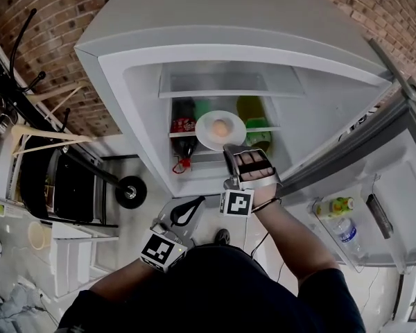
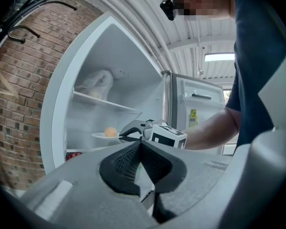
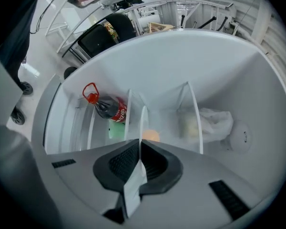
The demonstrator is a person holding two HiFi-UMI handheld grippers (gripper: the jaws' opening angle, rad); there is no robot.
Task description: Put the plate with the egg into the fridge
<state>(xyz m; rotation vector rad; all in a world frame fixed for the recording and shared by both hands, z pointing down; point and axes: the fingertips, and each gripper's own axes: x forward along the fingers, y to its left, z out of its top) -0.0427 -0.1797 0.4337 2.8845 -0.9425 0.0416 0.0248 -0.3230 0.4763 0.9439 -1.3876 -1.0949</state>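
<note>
The right gripper [image 1: 229, 148] is clamped on the near rim of the plate [image 1: 206, 137]. The plate, carrying the egg [image 1: 220, 127], lies flat just inside the fridge [image 1: 135, 103]. The left gripper [image 1: 186, 212], clenched and empty, hangs outside the fridge.

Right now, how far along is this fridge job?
Done: the fridge door stands open. In hand: the right gripper grips the plate by its rim, egg on it, inside the fridge. To do: set it on the shelf, let go. The left gripper is shut, empty.
</note>
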